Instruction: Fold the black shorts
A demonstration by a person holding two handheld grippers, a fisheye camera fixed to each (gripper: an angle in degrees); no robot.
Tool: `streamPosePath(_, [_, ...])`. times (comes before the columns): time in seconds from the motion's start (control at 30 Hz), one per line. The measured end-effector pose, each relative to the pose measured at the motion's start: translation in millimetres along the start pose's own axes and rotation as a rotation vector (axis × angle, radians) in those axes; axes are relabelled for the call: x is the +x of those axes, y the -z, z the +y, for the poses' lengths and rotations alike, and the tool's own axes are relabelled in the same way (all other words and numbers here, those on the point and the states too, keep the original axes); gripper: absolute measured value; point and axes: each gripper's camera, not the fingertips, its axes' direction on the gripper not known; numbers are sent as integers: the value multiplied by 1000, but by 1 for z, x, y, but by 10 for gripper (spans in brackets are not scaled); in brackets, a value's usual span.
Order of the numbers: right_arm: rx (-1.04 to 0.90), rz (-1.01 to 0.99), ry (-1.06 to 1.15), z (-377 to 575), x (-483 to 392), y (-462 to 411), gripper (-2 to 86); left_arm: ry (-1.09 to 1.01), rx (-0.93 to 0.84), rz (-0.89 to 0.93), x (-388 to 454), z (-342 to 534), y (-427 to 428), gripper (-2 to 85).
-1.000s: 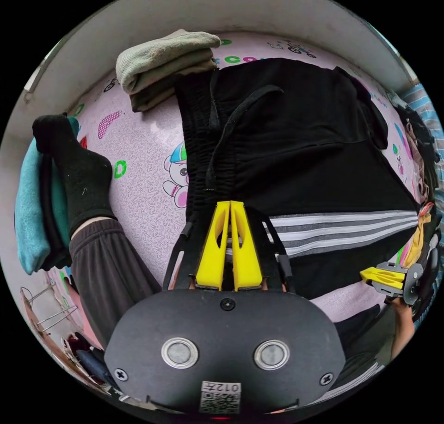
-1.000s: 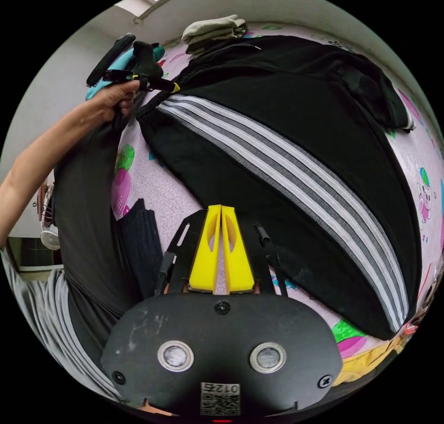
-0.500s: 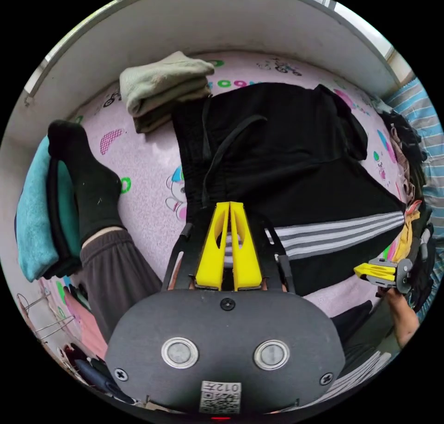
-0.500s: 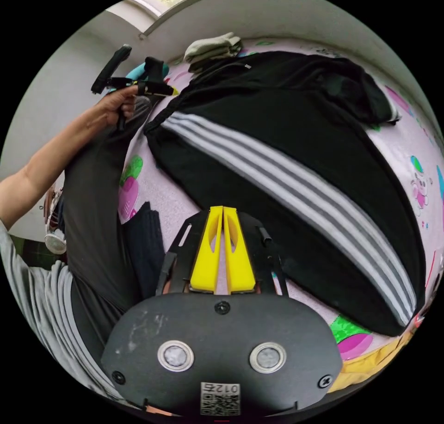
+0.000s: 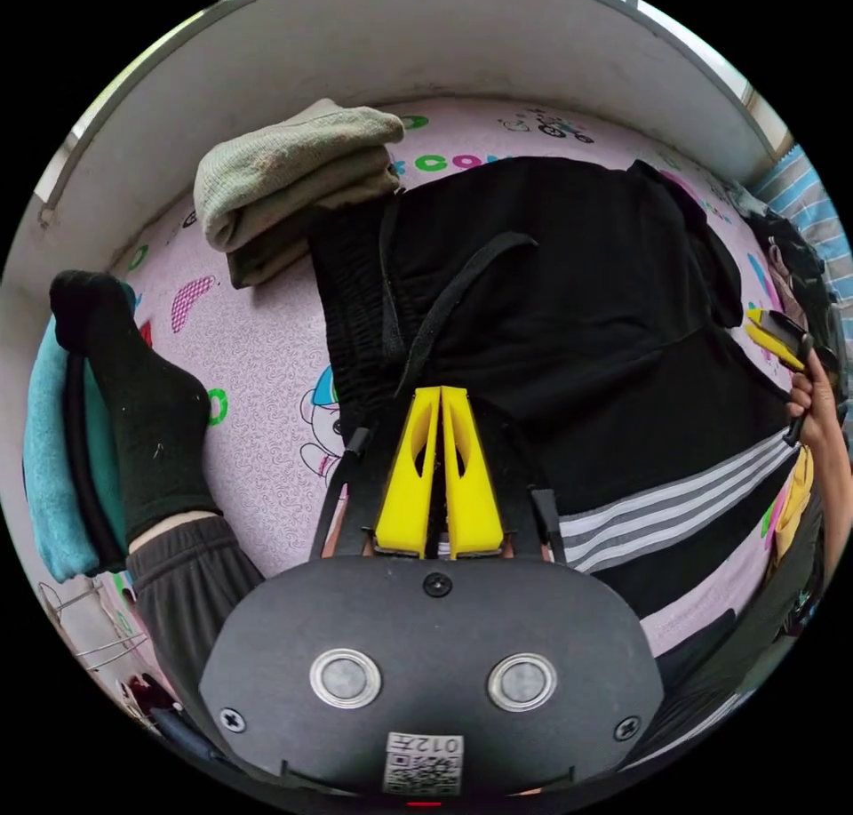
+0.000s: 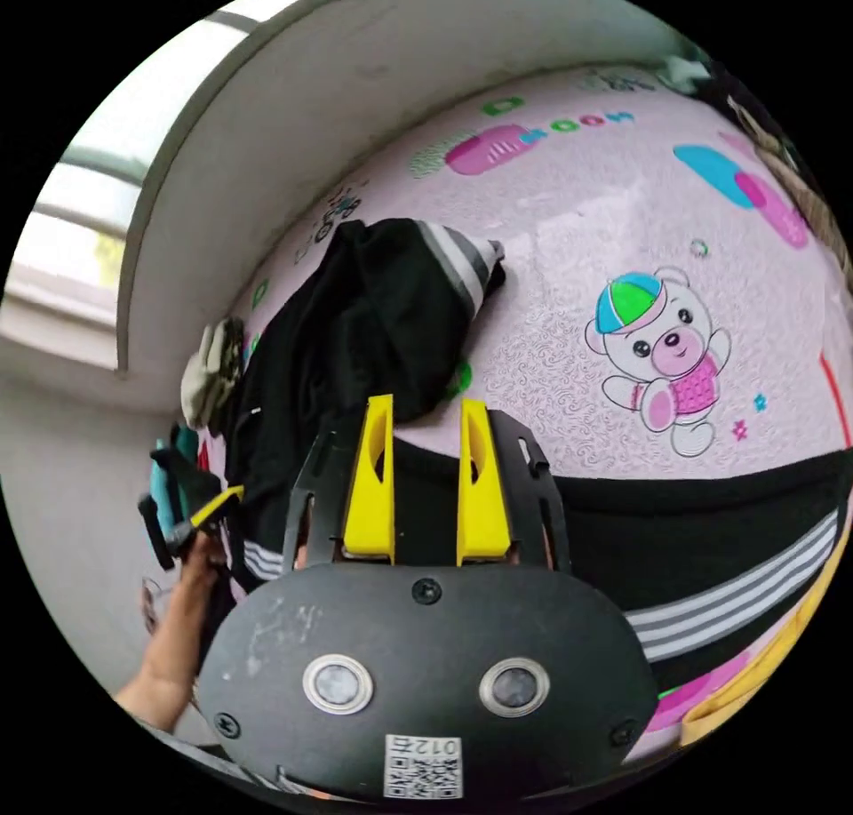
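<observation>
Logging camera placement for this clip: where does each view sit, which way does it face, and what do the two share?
Left gripper view: rides the left gripper, jaws closed over the waistband of the black shorts, facing the wall; a socked foot shows.
Right gripper view: rides the right gripper, jaws apart above the shorts' far edge, facing the pink printed sheet.
Shared: the shorts, the sheet, the folded olive garments, and each other's gripper.

Green and blue letters (image 5: 449,163) are printed on the pink sheet (image 5: 258,353) at 12 o'clock, too cut off to read.
</observation>
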Motion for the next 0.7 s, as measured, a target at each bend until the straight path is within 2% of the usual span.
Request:
streamPosePath(0.1, [38, 71, -13, -14, -12, -12, 47, 37, 7, 33, -8, 3, 0, 0])
streamPosePath(0.2, [-34, 94, 47, -35, -28, -11, 4, 31, 12, 31, -9, 5, 1, 0])
streamPosePath(0.4, [6, 333, 406, -96, -100, 85, -8, 11, 26, -16, -3, 8, 2, 1])
streamPosePath(0.57, [-139, 541, 686, -117, -163, 160, -8, 6, 32, -26, -3, 10, 2, 1])
streamPosePath(0.7, [-289, 594, 793, -99, -180, 178, -8, 22, 35, -4, -7, 11, 1, 2])
